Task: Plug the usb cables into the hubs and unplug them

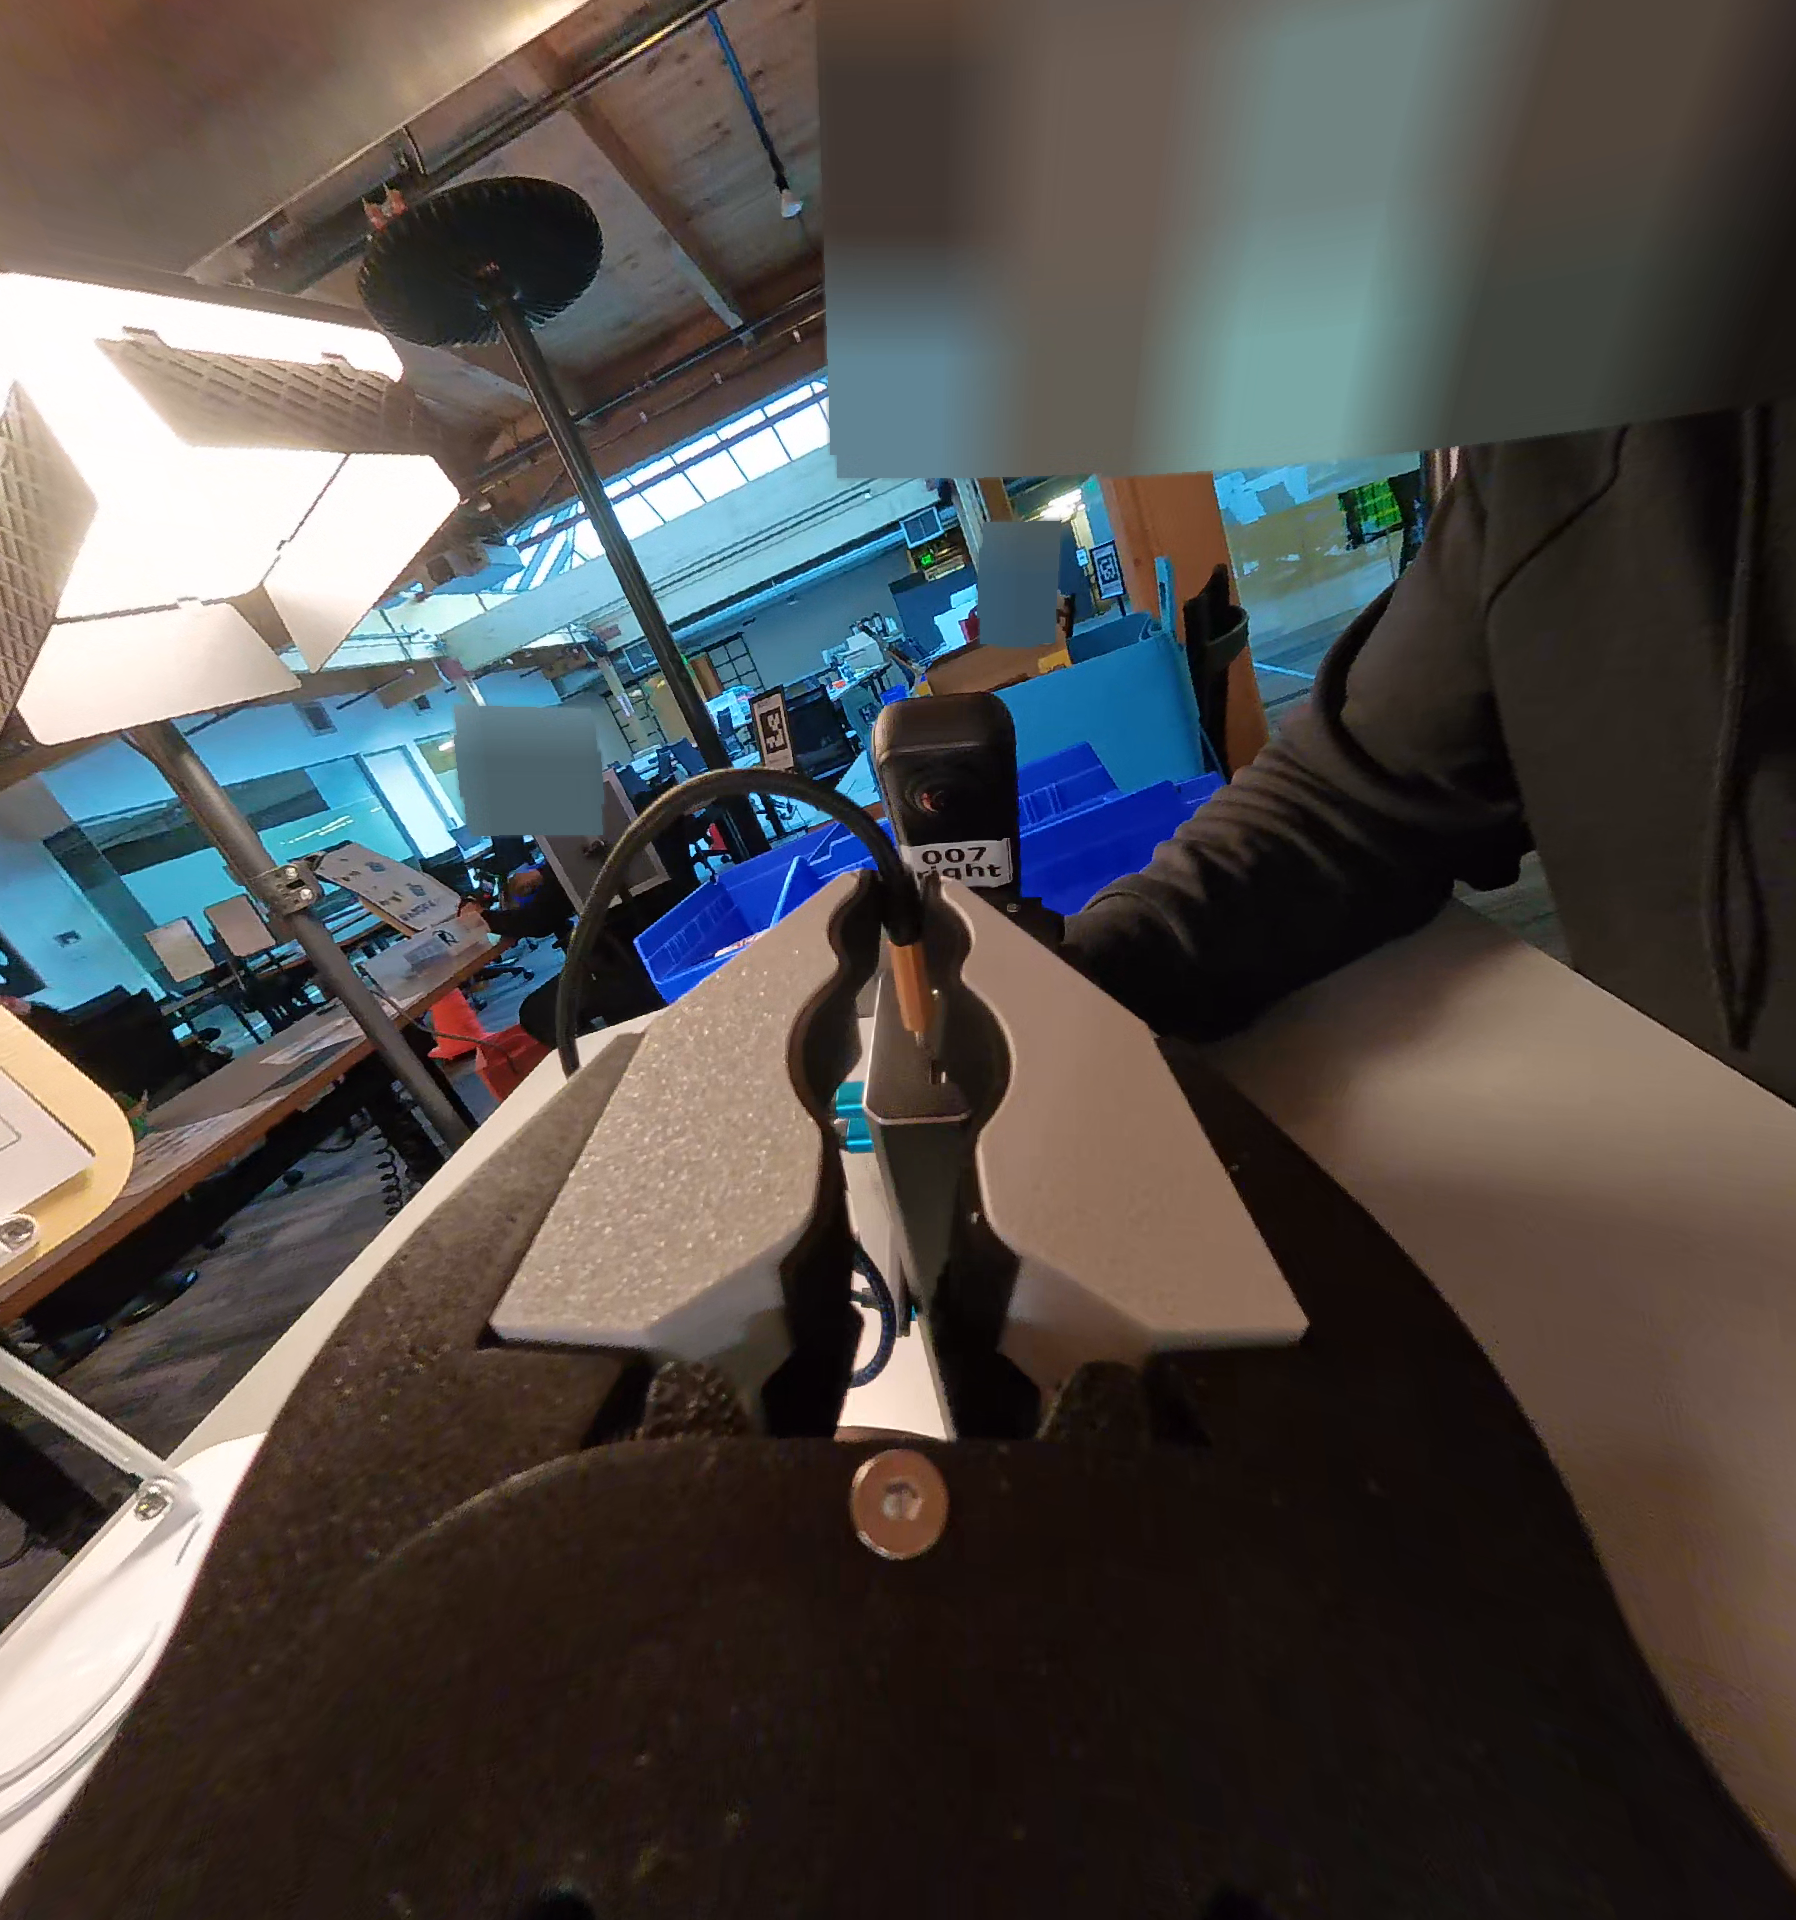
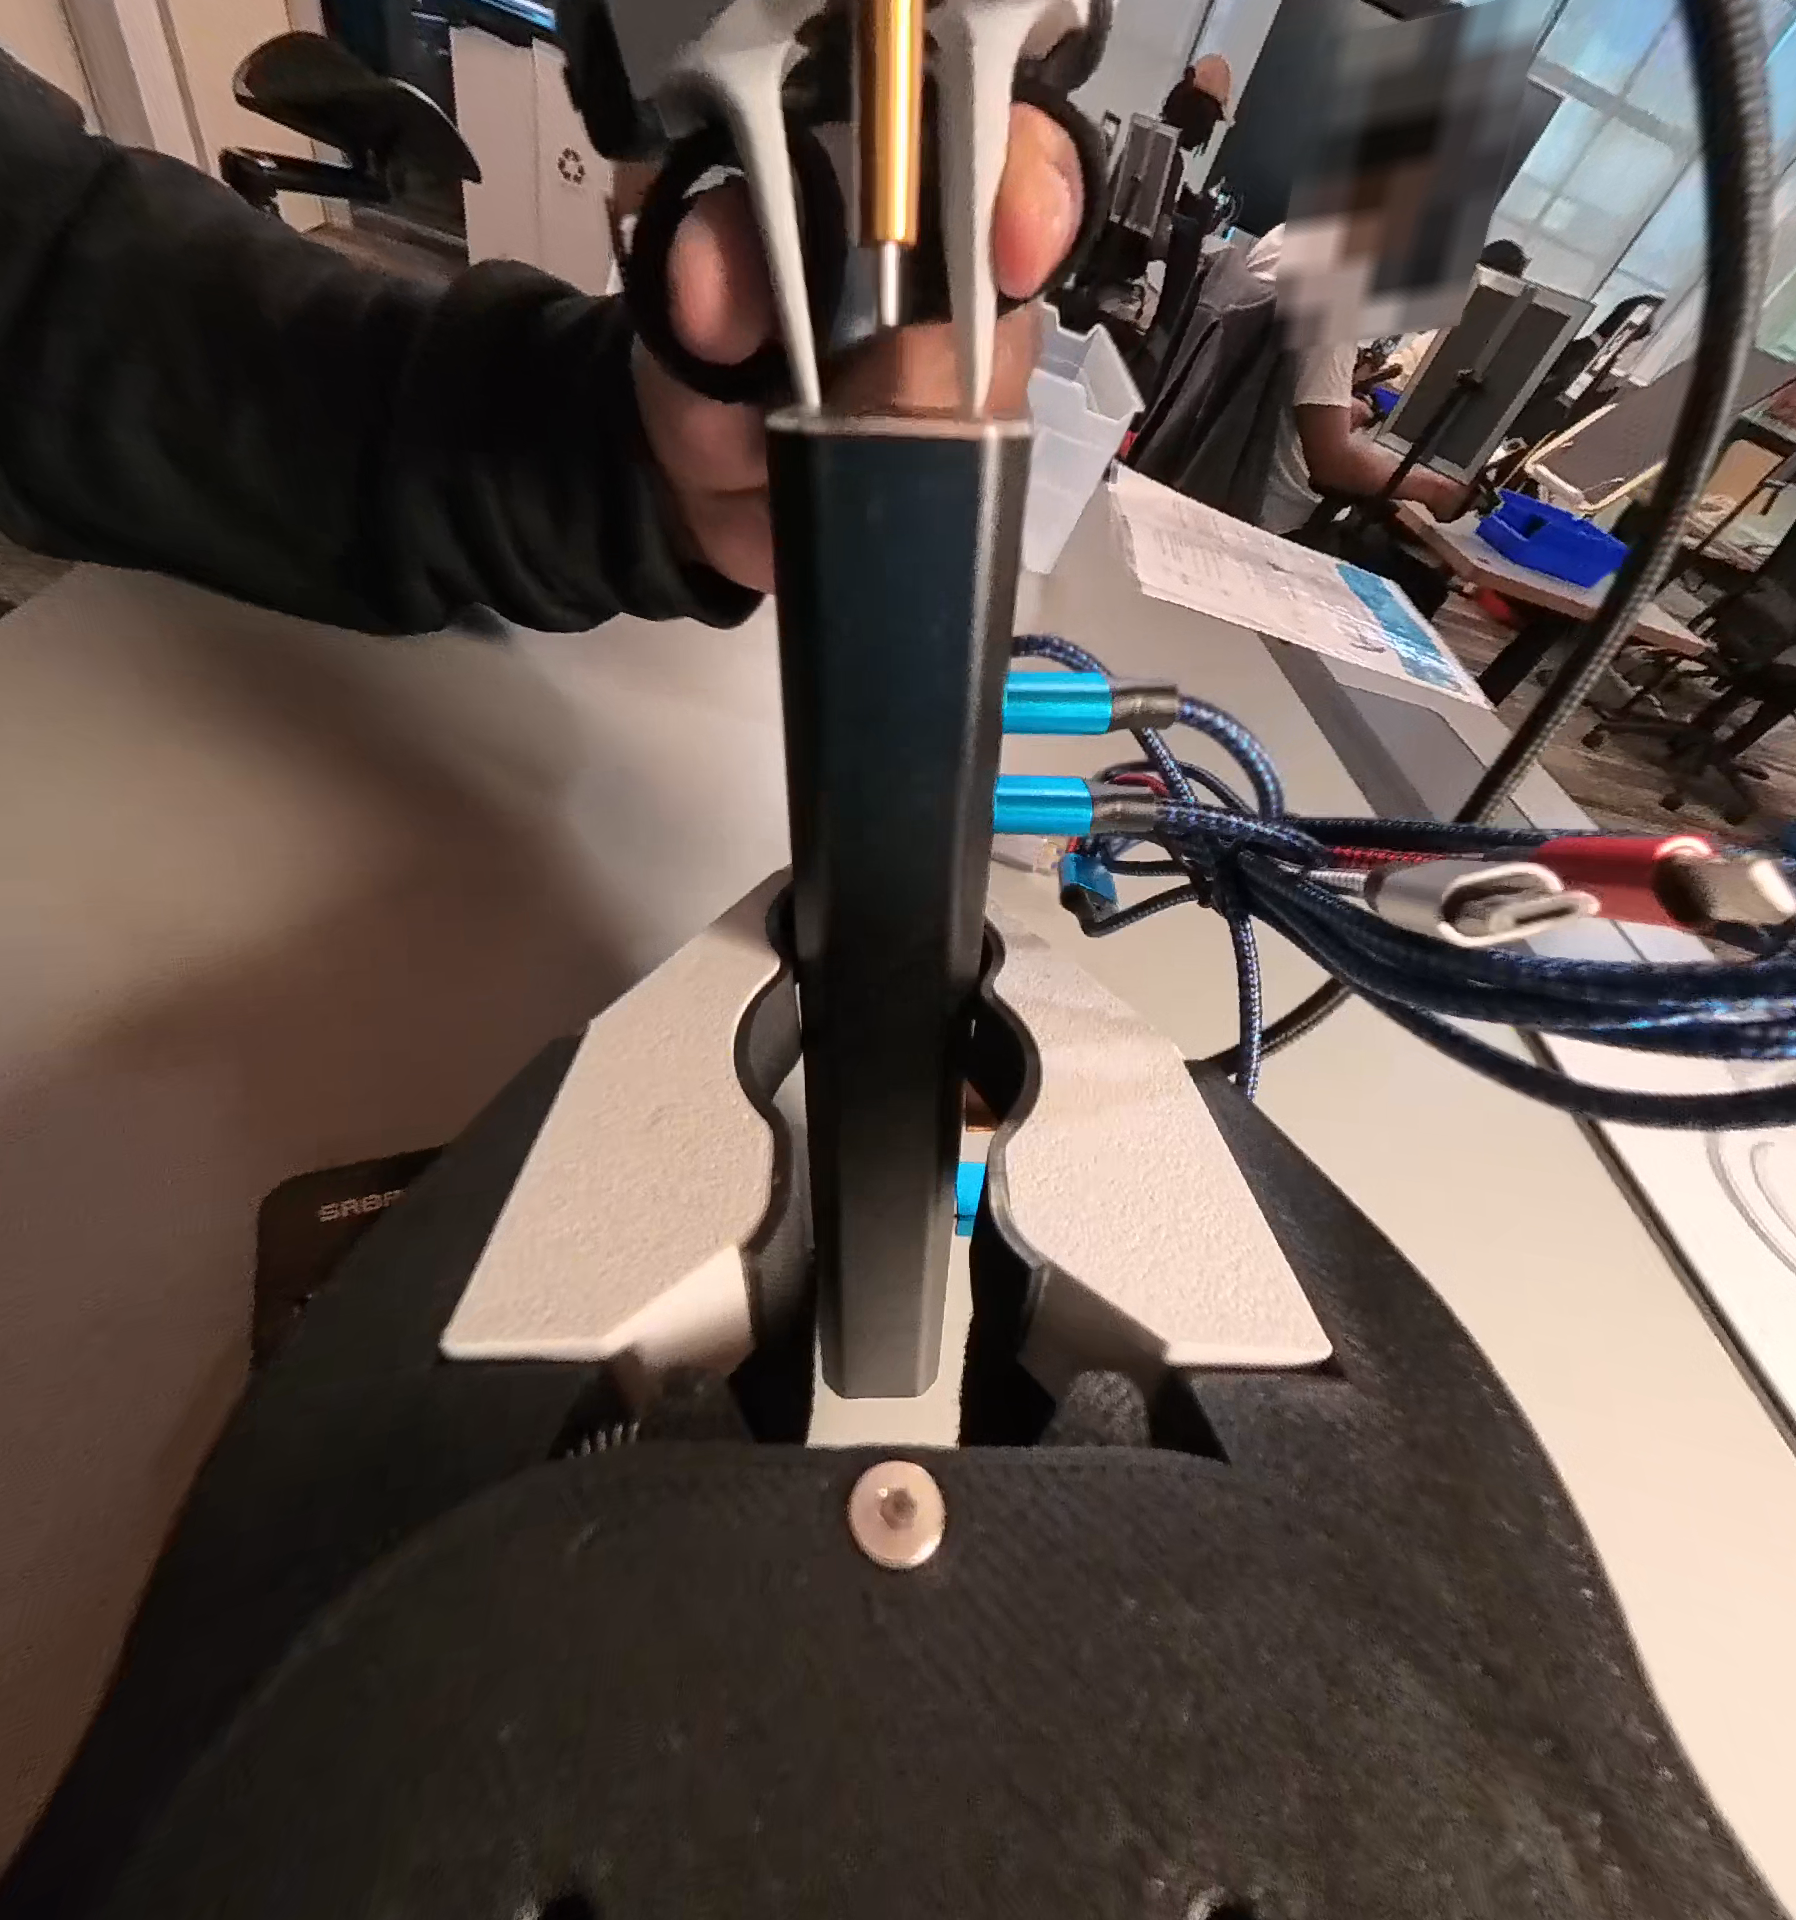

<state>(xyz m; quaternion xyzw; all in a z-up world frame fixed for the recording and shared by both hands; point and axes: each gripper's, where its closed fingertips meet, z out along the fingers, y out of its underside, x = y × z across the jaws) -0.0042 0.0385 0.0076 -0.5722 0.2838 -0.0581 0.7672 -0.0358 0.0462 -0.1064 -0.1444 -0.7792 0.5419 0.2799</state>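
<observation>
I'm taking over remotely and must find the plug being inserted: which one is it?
Start at the dark hub that the right gripper holds upright. At its far end, the left gripper pinches the gold-sleeved plug, its tip near the hub's end face. The plugs in the hub's side have cyan sleeves.

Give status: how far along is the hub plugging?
Done: two blue-shelled cables sit in the hub's side ports. In hand: right gripper clamps the hub; left gripper holds the gold plug just short of the end port. Left: seat it, red-shelled cable, then unplugging.
</observation>
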